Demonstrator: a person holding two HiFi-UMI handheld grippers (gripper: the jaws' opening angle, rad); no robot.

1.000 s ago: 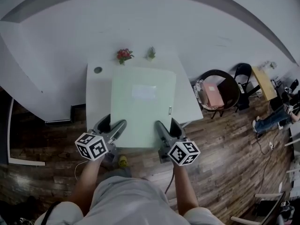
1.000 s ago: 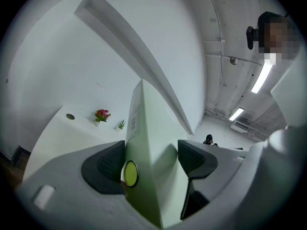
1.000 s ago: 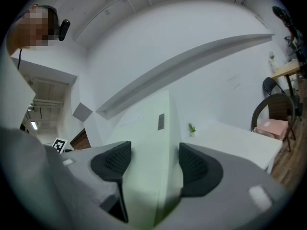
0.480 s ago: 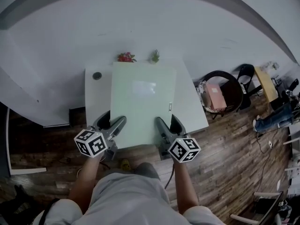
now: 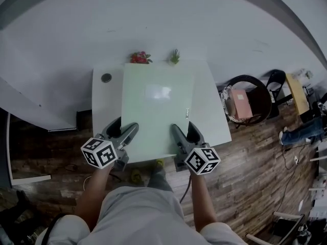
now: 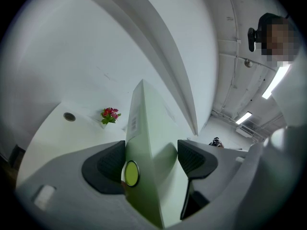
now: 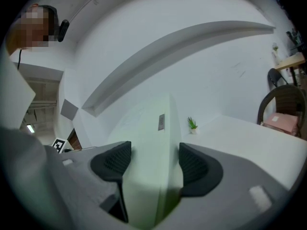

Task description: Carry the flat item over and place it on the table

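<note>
A large flat pale green panel (image 5: 157, 108) is held level over the white table (image 5: 104, 106), covering most of its top. My left gripper (image 5: 121, 135) is shut on the panel's near edge at the left, and my right gripper (image 5: 183, 135) is shut on that edge at the right. In the left gripper view the panel (image 6: 146, 143) runs edge-on between the two dark pads (image 6: 106, 166). The right gripper view shows the same panel (image 7: 151, 147) clamped between its pads (image 7: 194, 164). Whether the panel touches the table cannot be told.
A small red flower pot (image 5: 139, 58) and a small green plant (image 5: 175, 56) stand at the table's far edge against the white wall. A round cable hole (image 5: 106, 77) is in the table's left corner. A dark chair with a pink box (image 5: 240, 103) stands to the right on the wood floor.
The panel and both grippers have moved forward over the table, toward the wall. The plants now sit right at the panel's far edge. Both grips are unchanged.
</note>
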